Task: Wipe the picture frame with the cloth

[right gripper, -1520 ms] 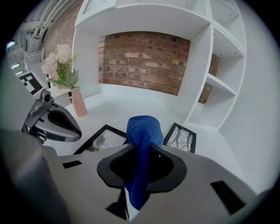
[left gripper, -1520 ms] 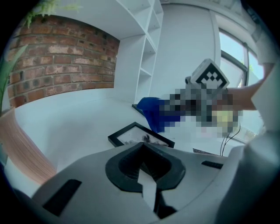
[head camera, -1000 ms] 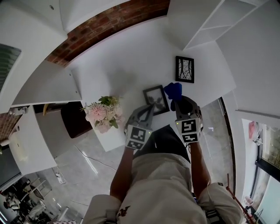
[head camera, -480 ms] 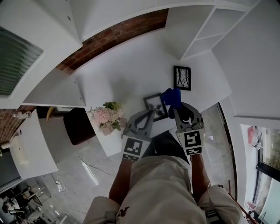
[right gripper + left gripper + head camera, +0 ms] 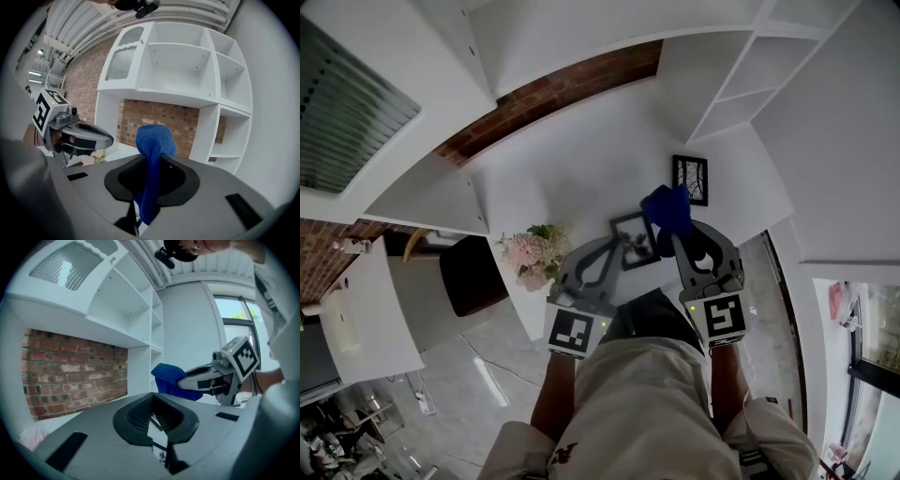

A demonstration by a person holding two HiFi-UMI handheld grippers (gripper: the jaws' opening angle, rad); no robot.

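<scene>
Your left hand-held gripper (image 5: 621,249) is clamping the picture frame (image 5: 638,234); your right hand-held gripper (image 5: 679,236) is pinching the blue cloth (image 5: 667,207) just beside it.

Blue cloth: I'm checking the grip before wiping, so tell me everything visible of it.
The blue cloth looks like soft terry fabric, plain deep blue. It is bunched and pinched in the closed jaws of the right gripper, a rounded wad standing out past the tips, a short tail hanging behind. In the head view it sits at the right edge of the small dark picture frame held by the left gripper; contact cannot be told.
</scene>
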